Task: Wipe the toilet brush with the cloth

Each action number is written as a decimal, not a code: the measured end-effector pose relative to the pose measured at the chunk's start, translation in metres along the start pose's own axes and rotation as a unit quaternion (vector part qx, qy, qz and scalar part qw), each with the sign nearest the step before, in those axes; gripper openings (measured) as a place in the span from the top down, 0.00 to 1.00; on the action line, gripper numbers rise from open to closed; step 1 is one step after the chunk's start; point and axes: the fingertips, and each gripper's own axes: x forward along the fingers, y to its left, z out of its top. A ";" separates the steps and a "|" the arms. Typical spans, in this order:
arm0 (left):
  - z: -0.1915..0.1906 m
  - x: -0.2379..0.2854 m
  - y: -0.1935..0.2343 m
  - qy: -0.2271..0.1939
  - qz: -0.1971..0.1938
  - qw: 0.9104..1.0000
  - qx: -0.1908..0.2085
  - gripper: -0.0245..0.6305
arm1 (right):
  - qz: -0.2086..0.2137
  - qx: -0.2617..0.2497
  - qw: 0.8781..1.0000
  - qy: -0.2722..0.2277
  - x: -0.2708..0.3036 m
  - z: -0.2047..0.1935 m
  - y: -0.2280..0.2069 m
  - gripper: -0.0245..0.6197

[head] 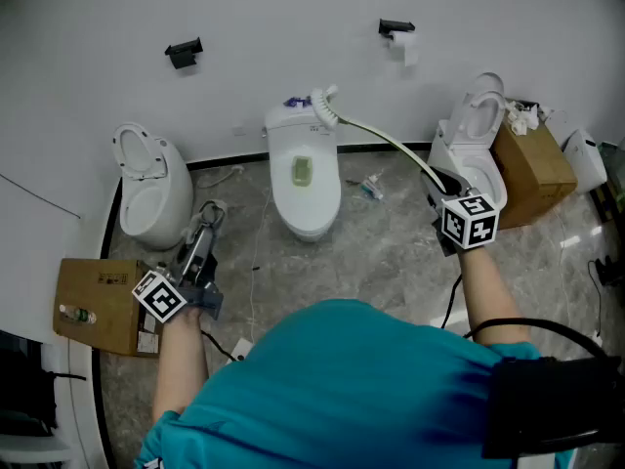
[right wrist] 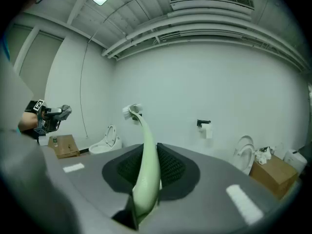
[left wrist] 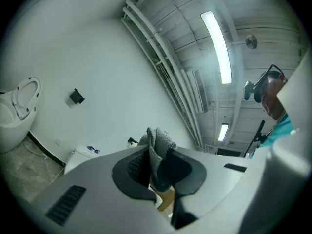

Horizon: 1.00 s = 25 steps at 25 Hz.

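— Head view first: where is the toilet brush (head: 379, 136)?

— Upper centre of the frame. Its pale green handle runs in a long arc from the right claw (head: 437, 177) up and left. The white bristle head hangs over the tank of the middle toilet (head: 305, 184). I can't tell whether the bristles touch the tank.

— Is the right claw closed on it?

— Yes. In the right gripper view the claw (right wrist: 146, 172) is clenched on the lower handle of the brush (right wrist: 145, 147). The very end of the handle is lost below the pads. In the head view the marker cube covers that grip.

— And the cloth?

— In the left gripper view the left claw (left wrist: 158, 167) is pinched on the grey knit cloth (left wrist: 157, 147). A bunched tuft sticks up above the pads, and the rest is hidden behind the claw's body. In the head view the left claw (head: 205, 221) sits at the lower left, near the left toilet (head: 151, 191). The cloth (head: 212, 207) is only a small grey lump there.

— Do the two meet?

— No, cloth and brush are well apart. A teal-clad torso fills the bottom of the head view and blocks the floor (head: 381, 252) behind it.
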 end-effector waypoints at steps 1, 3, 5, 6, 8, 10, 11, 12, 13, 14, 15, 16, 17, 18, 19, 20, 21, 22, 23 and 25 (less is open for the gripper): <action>0.000 0.001 0.000 0.001 0.000 1.000 0.001 0.91 | 0.000 0.000 1.000 -0.001 0.001 0.001 0.000 0.86; 0.000 0.004 0.001 0.002 -0.002 1.000 0.002 0.91 | 0.000 -0.001 1.000 -0.002 0.002 0.002 0.000 0.86; -0.001 0.007 0.000 0.002 -0.005 1.000 0.000 0.91 | 0.001 -0.005 1.000 -0.002 0.003 0.002 0.000 0.86; -0.003 0.009 -0.001 0.002 -0.008 1.000 -0.003 0.91 | 0.002 -0.007 1.000 -0.002 0.003 0.001 0.000 0.86; -0.006 0.013 -0.002 0.002 -0.012 1.000 -0.003 0.91 | 0.002 -0.011 1.000 -0.003 0.002 -0.001 -0.001 0.86; -0.007 0.016 -0.004 0.003 -0.015 1.000 -0.003 0.91 | 0.002 -0.013 1.000 -0.005 0.002 -0.002 -0.002 0.86; -0.009 0.017 -0.005 0.004 -0.016 1.000 -0.004 0.91 | 0.002 -0.013 1.000 -0.005 0.001 -0.002 -0.002 0.86; -0.010 0.018 -0.005 0.005 -0.016 1.000 -0.003 0.91 | 0.001 -0.012 1.000 -0.006 0.000 -0.002 -0.003 0.86; -0.011 0.019 -0.006 0.006 -0.016 1.000 -0.003 0.91 | 0.001 -0.011 1.000 -0.007 0.000 -0.003 -0.005 0.86; -0.013 0.022 -0.006 0.007 -0.016 1.000 -0.003 0.91 | 0.001 -0.010 1.000 -0.007 0.000 -0.003 -0.007 0.86; -0.014 0.025 -0.007 0.007 -0.016 1.000 -0.004 0.91 | 0.002 -0.009 1.000 -0.007 0.000 -0.002 -0.011 0.86; -0.016 0.030 -0.009 0.008 -0.014 1.000 -0.003 0.91 | 0.003 -0.009 1.000 -0.007 -0.001 -0.001 -0.015 0.86; -0.018 0.035 -0.011 0.009 -0.013 1.000 -0.003 0.91 | 0.005 -0.010 1.000 -0.007 -0.001 -0.001 -0.020 0.86; -0.021 0.040 -0.013 0.009 -0.013 1.000 -0.004 0.91 | 0.007 -0.011 1.000 -0.007 -0.003 -0.001 -0.023 0.86; -0.025 0.043 -0.015 0.008 -0.014 1.000 -0.005 0.91 | 0.010 -0.013 1.000 -0.008 -0.004 -0.002 -0.025 0.86; -0.029 0.047 -0.018 0.007 -0.014 1.000 -0.004 0.91 | 0.013 -0.016 1.000 -0.008 -0.006 -0.003 -0.027 0.86; -0.034 0.053 -0.021 0.006 -0.014 1.000 -0.004 0.91 | 0.017 -0.022 1.000 -0.009 -0.007 -0.002 -0.030 0.86; -0.037 0.060 -0.026 0.005 -0.015 1.000 -0.005 0.91 | 0.020 -0.027 0.999 -0.009 -0.009 0.000 -0.034 0.86; -0.040 0.069 -0.032 0.004 -0.017 1.000 -0.007 0.91 | 0.024 -0.033 0.999 -0.008 -0.010 0.003 -0.040 0.86; -0.048 0.087 -0.043 0.002 -0.017 1.000 -0.010 0.91 | 0.031 -0.039 0.999 -0.006 -0.011 0.007 -0.052 0.86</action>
